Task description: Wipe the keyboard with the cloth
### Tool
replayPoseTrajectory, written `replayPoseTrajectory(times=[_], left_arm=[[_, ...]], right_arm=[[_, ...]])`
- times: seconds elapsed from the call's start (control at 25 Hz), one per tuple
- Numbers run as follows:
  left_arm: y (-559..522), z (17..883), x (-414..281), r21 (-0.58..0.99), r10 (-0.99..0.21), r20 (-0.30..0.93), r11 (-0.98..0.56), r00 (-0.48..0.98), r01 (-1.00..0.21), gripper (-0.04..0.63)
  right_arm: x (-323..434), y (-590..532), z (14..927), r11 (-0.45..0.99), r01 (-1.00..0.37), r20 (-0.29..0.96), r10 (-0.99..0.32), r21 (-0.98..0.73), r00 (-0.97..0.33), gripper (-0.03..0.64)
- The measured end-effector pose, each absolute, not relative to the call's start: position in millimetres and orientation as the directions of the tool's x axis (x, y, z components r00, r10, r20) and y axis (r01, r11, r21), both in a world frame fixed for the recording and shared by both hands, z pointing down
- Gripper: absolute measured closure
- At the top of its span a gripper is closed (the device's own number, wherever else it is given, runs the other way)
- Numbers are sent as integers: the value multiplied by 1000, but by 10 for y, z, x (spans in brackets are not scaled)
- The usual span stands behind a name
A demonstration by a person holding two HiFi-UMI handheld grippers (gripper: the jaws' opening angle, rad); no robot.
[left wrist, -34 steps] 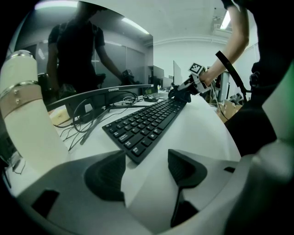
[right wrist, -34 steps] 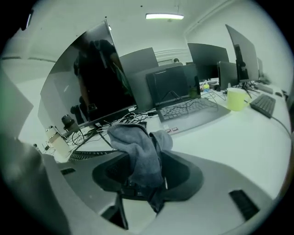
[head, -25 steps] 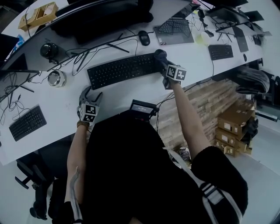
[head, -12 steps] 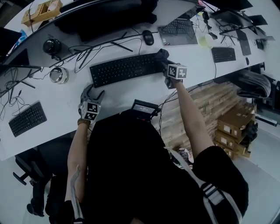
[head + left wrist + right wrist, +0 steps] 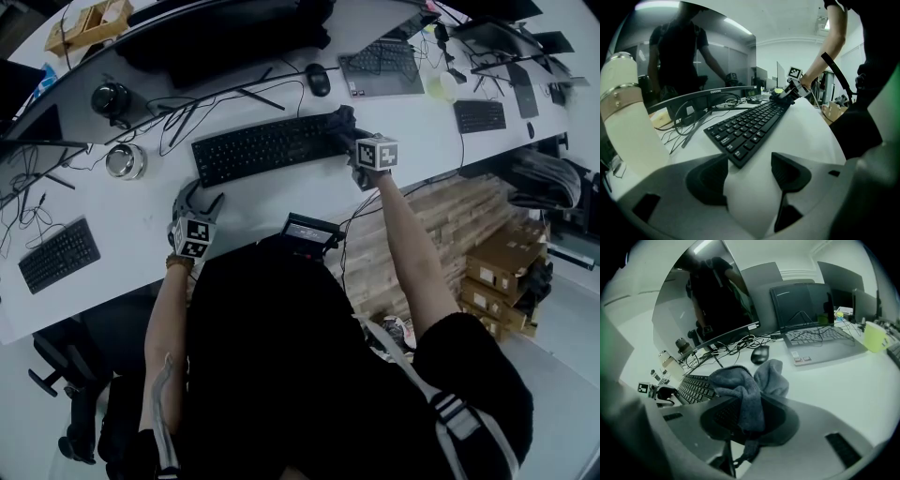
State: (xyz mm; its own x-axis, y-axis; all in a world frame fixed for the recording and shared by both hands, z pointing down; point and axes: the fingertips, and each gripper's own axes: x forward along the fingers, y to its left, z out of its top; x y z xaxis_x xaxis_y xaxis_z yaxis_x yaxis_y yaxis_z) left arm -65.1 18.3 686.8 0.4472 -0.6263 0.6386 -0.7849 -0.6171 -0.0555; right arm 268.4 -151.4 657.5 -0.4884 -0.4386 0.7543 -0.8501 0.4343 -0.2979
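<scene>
The black keyboard (image 5: 262, 145) lies across the white desk (image 5: 281, 202) in front of the curved monitor. My right gripper (image 5: 351, 131) is at the keyboard's right end, shut on the grey cloth (image 5: 339, 120). Its jaws have just been closing with the cloth between them. In the right gripper view the cloth (image 5: 750, 385) bunches up out of the gripper (image 5: 747, 416), with the keyboard (image 5: 696, 387) just to its left. My left gripper (image 5: 192, 204) rests on the desk near the keyboard's left front corner. It (image 5: 750, 171) stands open and empty, the keyboard (image 5: 750, 124) just beyond its tips.
A mouse (image 5: 319, 80) and a laptop (image 5: 382, 67) lie behind the keyboard's right end. Cables (image 5: 178, 112) run along the monitor's base. A round metal object (image 5: 124, 161) sits at the left, a second keyboard (image 5: 58, 255) at the near left, a pale cup (image 5: 874, 336) at the right.
My right gripper with the cloth has shifted slightly left onto the keyboard's right end. The left gripper has stayed where it was.
</scene>
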Motion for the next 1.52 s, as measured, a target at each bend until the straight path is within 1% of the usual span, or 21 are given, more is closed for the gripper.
replayPoseTrajectory(times=[0.4,0.56,0.76,1.0,1.24,1.52], left_arm=[[177,6861,-645,-57,-630,635,-616,447,-786,311],[172,6859,-657,-59,-631,634,-616,447,-786,311],[170,6852,-641,-60,-633,631,-616,448,-786,311],[181,6856,-650,-58,-629,637,-615,445,-786,311],[158,6858,-642,-58,-634,626,-618,454,-784,311],[178,6870,-653,-57,-630,633,-617,450,-785,311]], right_arm=[[2531,-1468,6577,494,-820,760,-403,-289,-510,522],[2481,-1457,6576,511,-803,760,-375,-308,-530,522],[2316,-1393,6582,565,-762,758,-332,-317,-562,522],[2254,-1369,6583,596,-748,768,-320,-292,-555,522],[1974,-1270,6610,698,-661,775,-244,-277,-583,522],[1839,-1216,6618,719,-640,773,-235,-270,-589,522]])
